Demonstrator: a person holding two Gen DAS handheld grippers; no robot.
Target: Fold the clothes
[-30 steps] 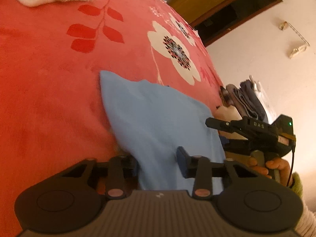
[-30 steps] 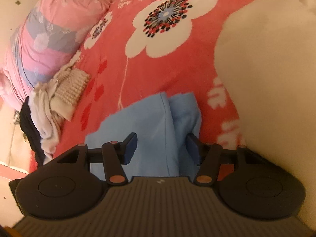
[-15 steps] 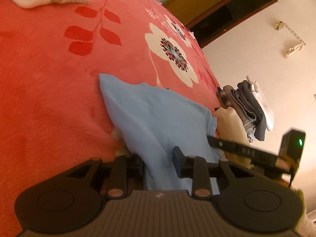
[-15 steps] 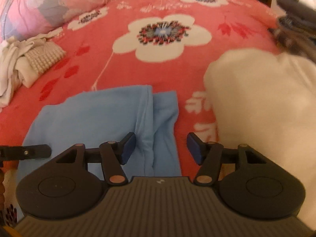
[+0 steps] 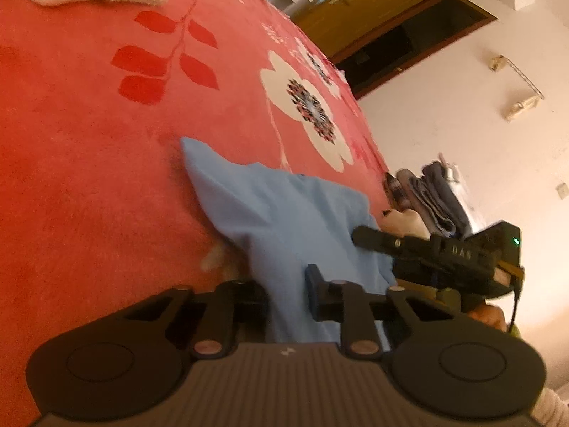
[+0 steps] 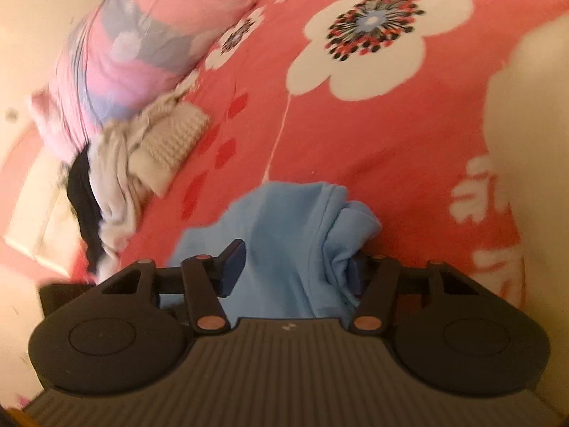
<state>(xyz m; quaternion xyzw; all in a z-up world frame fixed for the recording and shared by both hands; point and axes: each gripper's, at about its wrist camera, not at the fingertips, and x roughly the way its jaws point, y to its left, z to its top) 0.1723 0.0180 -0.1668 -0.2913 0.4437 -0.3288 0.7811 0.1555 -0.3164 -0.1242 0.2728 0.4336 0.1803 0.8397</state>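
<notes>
The light blue garment (image 5: pixel 284 220) lies on the red floral bedspread (image 5: pixel 89 160) right in front of you, with its near edge drawn up between both of your grippers. Your left gripper (image 5: pixel 284 291) has just been closing its jaws, and the cloth runs up between them; the pads look pinched onto it, though the left pad is half hidden by the fabric. Your right gripper (image 6: pixel 295 267) has also just been narrowing, with a bunched fold of the same blue cloth filling the gap; its right finger is buried in the fabric while the left pad (image 6: pixel 234 259) stands just beside the cloth, so I cannot tell whether the grip is firm. In the left wrist view your right gripper (image 5: pixel 362 238) reaches in from the right edge, with its tip over the garment's right side. Beyond it, at the edge of the bed, sits a stack of folded clothes (image 5: pixel 426 199) in grey and dark tones. In the right wrist view a heap of unfolded laundry (image 6: pixel 135 163), with a cream knitted piece on top, rests against a pink and lilac pillow (image 6: pixel 135 46) at the far left. A pale cream item (image 6: pixel 526 135) covers the bedspread at the right, too blurred to identify.
</notes>
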